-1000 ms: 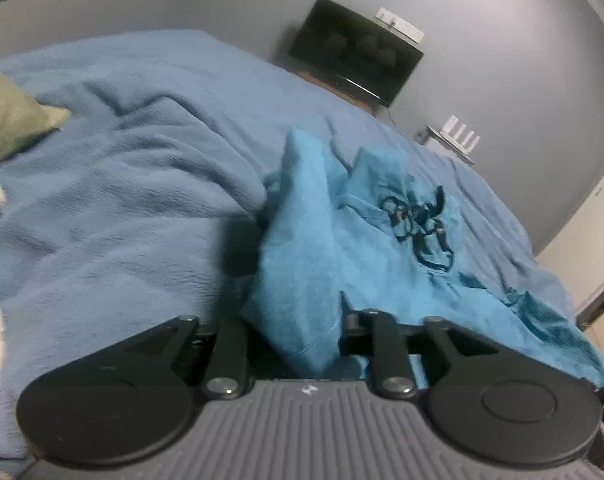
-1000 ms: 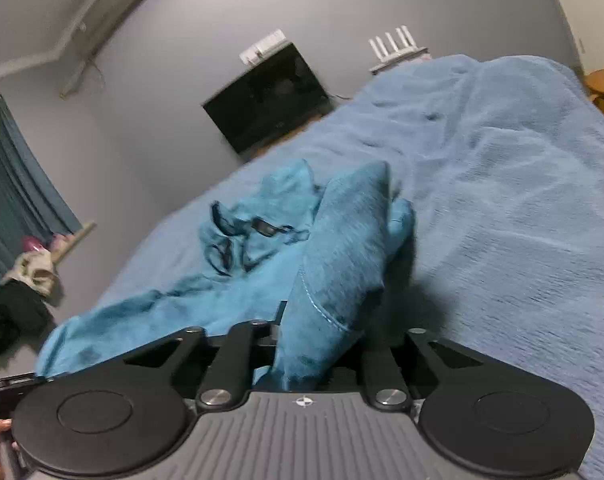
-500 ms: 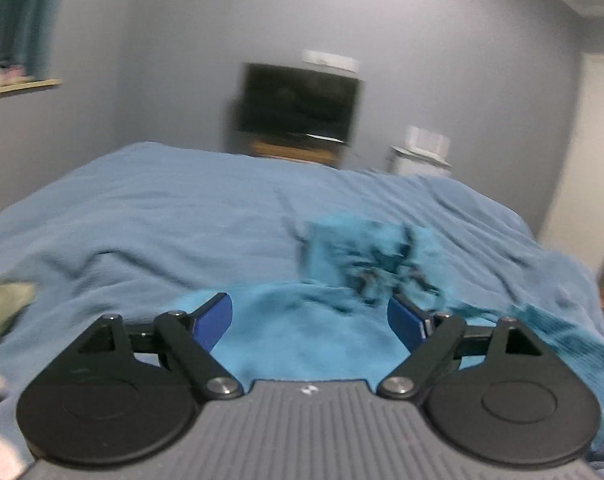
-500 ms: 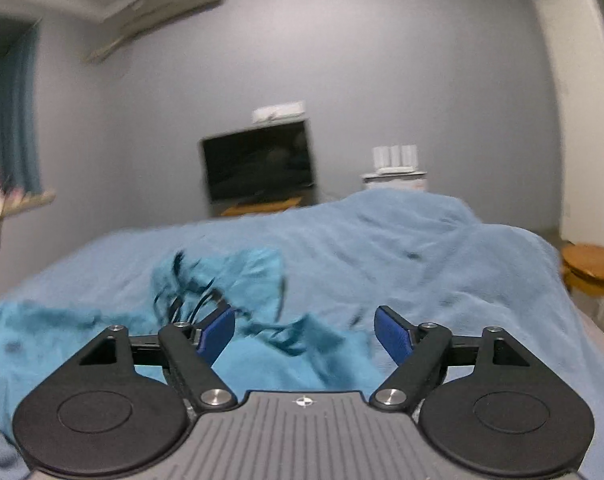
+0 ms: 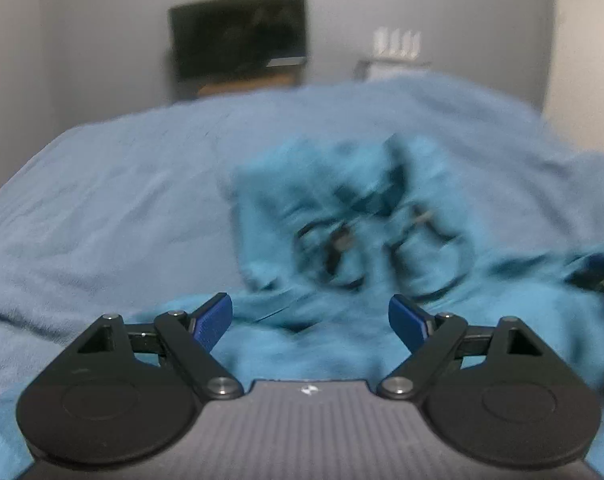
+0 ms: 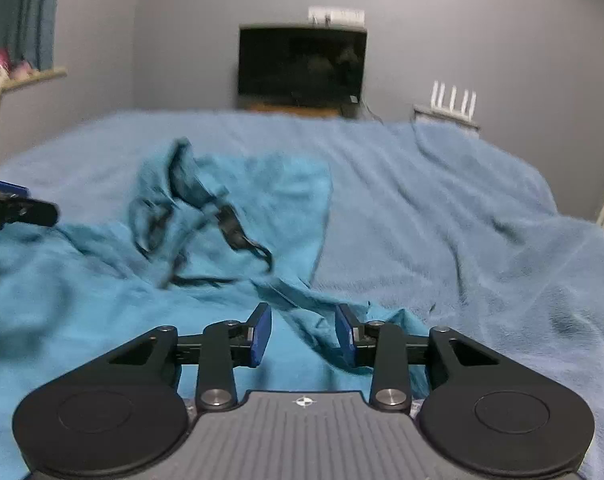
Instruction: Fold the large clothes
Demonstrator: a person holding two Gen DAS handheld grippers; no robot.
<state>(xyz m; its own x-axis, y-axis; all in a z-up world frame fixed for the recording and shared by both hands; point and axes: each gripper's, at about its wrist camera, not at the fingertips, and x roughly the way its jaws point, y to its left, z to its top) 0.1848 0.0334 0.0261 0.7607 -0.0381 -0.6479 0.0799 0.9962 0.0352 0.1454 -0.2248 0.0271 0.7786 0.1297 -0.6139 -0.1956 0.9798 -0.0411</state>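
A teal garment (image 5: 341, 220) with black straps (image 6: 230, 224) lies rumpled on the bed, spread towards the left in the right wrist view (image 6: 102, 300). My left gripper (image 5: 309, 322) hovers over its near part, jaws wide open and nothing between the blue pads; it also shows at the left edge of the right wrist view (image 6: 6, 204). My right gripper (image 6: 303, 334) sits low over the garment's right edge. Its jaws are closing, with a ridge of the teal cloth running between the pads, which do not visibly press on it. The left wrist view is motion-blurred.
A light blue blanket (image 6: 441, 208) covers the whole bed. Against the far grey wall stand a dark television (image 6: 302, 64) and a white router (image 6: 451, 100) on a small stand. A curtain and a cluttered sill (image 6: 22, 76) are at the left.
Both grippers held raised folds of the garment, then let go and rolled level. The cloth now lies down on the bed. The right jaws are narrower than half a second ago.
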